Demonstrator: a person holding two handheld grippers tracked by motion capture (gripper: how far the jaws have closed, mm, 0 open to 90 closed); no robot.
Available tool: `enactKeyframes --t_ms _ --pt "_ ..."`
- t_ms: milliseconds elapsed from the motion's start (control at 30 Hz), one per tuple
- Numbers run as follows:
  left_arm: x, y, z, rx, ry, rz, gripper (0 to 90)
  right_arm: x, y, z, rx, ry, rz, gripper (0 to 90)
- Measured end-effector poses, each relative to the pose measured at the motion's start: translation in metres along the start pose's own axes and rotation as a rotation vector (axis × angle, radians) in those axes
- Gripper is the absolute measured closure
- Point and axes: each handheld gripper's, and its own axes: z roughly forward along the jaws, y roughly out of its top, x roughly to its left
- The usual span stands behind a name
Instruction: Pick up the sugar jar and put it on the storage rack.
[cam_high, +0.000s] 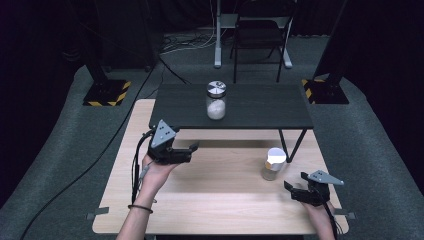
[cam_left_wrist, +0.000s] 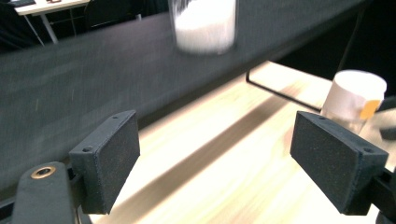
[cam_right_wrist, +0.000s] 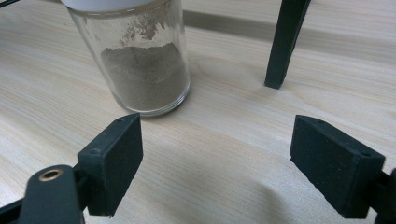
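A glass jar of white powder (cam_high: 216, 100) with a metal lid stands on the dark raised shelf (cam_high: 260, 107); the left gripper view shows this jar (cam_left_wrist: 204, 23) blurred, up ahead. A second jar (cam_high: 273, 163), with brownish powder and a white lid, stands on the wooden table (cam_high: 220, 195) at the right. My left gripper (cam_high: 192, 149) hovers over the table just in front of the shelf's left part, its jaws open with nothing between them (cam_left_wrist: 215, 158). My right gripper (cam_high: 295, 181) rests low near the table's right front, open, with the brown-powder jar (cam_right_wrist: 140, 60) just ahead and left of its jaws.
The shelf's thin black leg (cam_right_wrist: 285, 42) comes down on the table right of the brown-powder jar. Behind the tables are a folding chair (cam_high: 260, 35), two posts on yellow-and-black striped bases (cam_high: 107, 92), and cables across the grey floor.
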Motion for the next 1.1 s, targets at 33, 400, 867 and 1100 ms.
enactKeyframes --t_ms 33,400,867,1100 --pt "-0.001 -0.007 -0.002 -0.002 0.003 -0.002 15.6 0.000 0.000 0.000 -0.001 -0.001 0.000 16.2" --pt "-0.008 -0.081 -0.013 0.074 0.002 -0.056 15.2 0.002 0.000 0.000 -0.001 -0.009 0.001 16.1" --pt "-0.017 -0.130 -0.010 0.151 0.043 -0.041 14.8 0.002 0.000 0.000 0.003 -0.011 0.001 16.1" --pt "-0.020 -0.130 -0.007 0.179 0.057 -0.023 14.4 0.002 0.001 0.000 0.005 -0.010 0.002 16.1"
